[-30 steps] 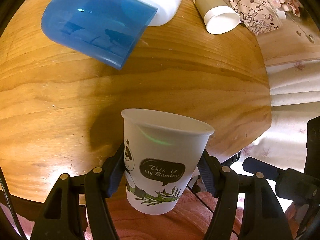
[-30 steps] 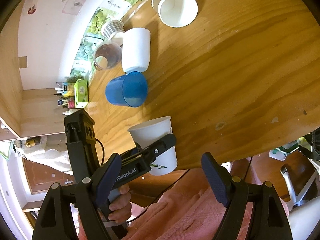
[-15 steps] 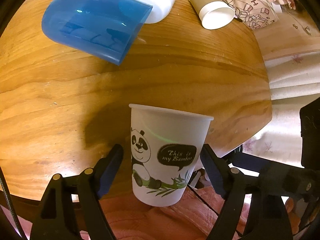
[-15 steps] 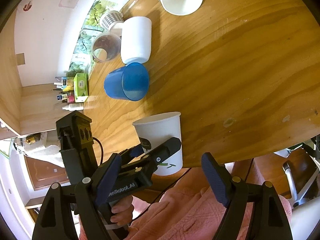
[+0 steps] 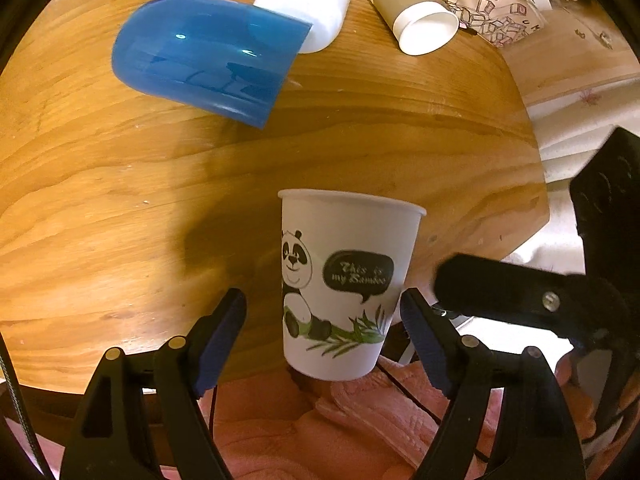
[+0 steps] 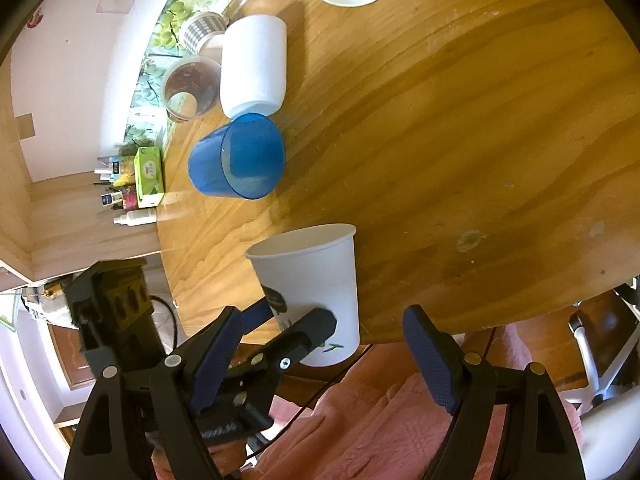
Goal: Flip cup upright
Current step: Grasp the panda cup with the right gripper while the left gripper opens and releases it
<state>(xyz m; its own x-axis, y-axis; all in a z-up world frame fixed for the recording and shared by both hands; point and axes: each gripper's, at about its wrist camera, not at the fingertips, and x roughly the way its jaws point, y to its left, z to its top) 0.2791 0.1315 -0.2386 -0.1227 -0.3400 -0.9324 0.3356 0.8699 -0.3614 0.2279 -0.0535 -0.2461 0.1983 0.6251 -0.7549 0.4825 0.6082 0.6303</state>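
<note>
- Blue cup (image 5: 208, 66) lies on its side on the wooden table (image 5: 100, 208), far left.
- White cup (image 5: 310, 0) lies tipped just behind it.
- Left gripper (image 5: 322, 328) has its fingers spread, clear of the paper cup on both sides.
- Paper cup (image 5: 344, 280) with a panda print stands upright, mouth up, at the table's near edge between those fingers.
- Brown-sleeved cup (image 5: 416, 14) lies tipped at the far right.
- Right gripper (image 6: 322, 350) is spread wide, holding nothing, beside the paper cup (image 6: 312, 284).
</note>
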